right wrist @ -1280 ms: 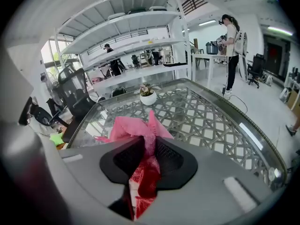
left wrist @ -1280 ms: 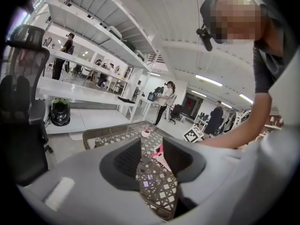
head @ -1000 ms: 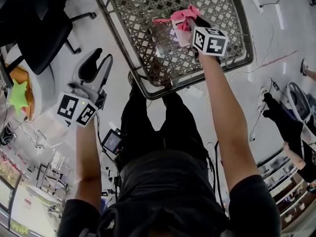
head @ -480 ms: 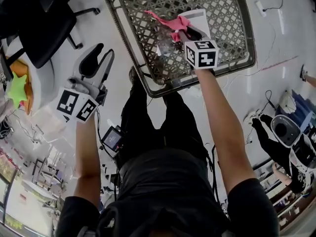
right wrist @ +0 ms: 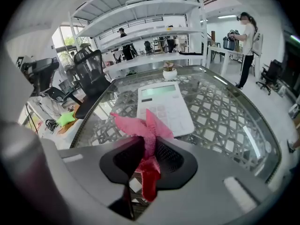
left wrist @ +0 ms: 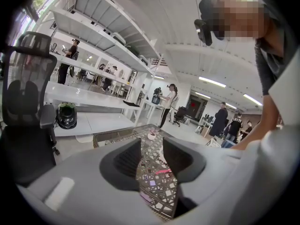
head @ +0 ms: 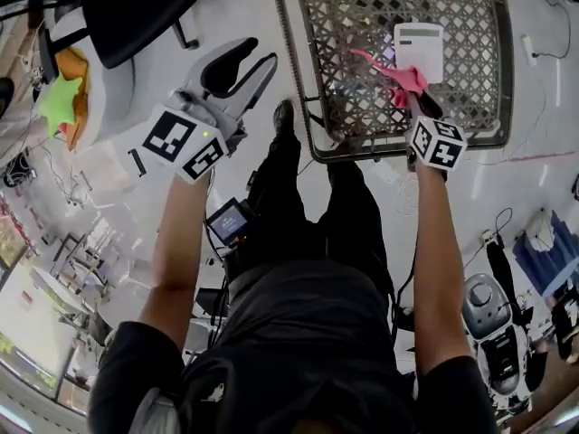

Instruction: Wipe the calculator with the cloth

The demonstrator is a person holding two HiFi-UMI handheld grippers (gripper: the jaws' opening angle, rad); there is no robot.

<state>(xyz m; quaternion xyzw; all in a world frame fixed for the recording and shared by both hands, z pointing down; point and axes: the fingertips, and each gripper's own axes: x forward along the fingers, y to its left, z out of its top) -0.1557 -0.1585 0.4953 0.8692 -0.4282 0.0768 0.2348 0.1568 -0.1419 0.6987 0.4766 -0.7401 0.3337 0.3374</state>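
The white calculator [right wrist: 164, 106] lies flat on the lattice-patterned glass surface [right wrist: 225, 111]. At the calculator's near edge, the right tool [right wrist: 147, 159] has its jaws clamped tight on a bunched pink cloth [right wrist: 140, 125]. The left tool [left wrist: 152, 161], jaws apart with nothing gripped, hangs well to the calculator's left, off the surface.

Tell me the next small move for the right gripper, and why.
Probably lower the right gripper so the pink cloth meets the white calculator: its jaws are shut on the cloth, which sits at the calculator's near edge; whether it touches yet is unclear.
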